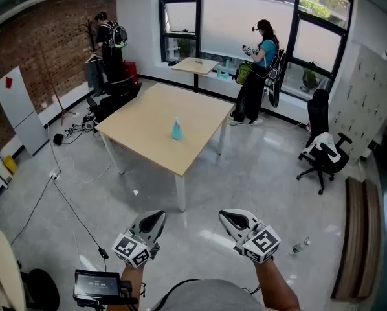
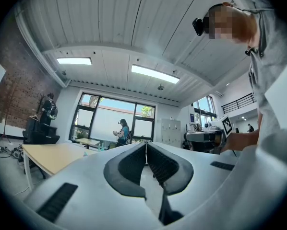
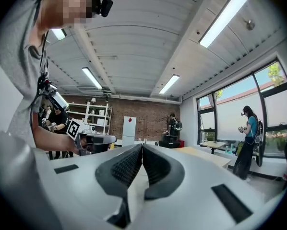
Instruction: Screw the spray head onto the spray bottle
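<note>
Spray bottle [image 1: 177, 129] mid-table [image 1: 142, 118], well away. Left gripper [image 1: 156, 219] and right gripper [image 1: 231, 218]: jaws together, empty. Not started; next, walk up.

L hand-held gripper [image 1: 158, 215], R [image 1: 226, 215]: closed, empty

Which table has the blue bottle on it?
The big square light-wood table in the room's middle carries the teal plastic bottle; the small wooden table sits by the window.

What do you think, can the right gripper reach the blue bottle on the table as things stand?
Probably not. The right gripper, shut, is near the person, and floor lies between it and the table where the blue bottle stands. Nothing blocks the way; stepping closer should do.
</note>
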Available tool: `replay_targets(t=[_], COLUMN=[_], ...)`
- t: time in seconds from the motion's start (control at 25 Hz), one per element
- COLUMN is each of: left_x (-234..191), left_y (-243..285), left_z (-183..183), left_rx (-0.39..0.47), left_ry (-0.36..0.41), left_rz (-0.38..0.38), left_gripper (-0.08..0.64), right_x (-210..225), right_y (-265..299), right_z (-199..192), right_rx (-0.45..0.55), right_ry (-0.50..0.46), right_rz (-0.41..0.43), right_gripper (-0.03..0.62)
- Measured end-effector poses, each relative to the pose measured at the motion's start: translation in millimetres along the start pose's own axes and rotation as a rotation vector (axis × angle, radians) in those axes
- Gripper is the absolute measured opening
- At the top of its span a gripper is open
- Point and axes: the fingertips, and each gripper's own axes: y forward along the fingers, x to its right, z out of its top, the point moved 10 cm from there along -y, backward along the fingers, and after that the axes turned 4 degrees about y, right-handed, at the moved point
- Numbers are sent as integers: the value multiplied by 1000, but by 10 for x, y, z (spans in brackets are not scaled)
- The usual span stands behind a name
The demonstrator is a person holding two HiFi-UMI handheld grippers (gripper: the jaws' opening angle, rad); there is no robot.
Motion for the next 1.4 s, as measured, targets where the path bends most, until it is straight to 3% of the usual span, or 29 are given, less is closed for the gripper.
replay_targets(t=[0.68,1.4], left_x=[-186,-738], left_y=[-3,147], left_z=[-176,-470], left_rx=[-34,-39], left_ry=[-40,-128], left_rz=[-4,-4], left_gripper=[6,6], right_x=[68,361], right_y=[148,613], right_z=[-189,-365], right_rx=[-41,-67], right_ry=[51,97], right_rz=[-28,-50], right_gripper=[6,6])
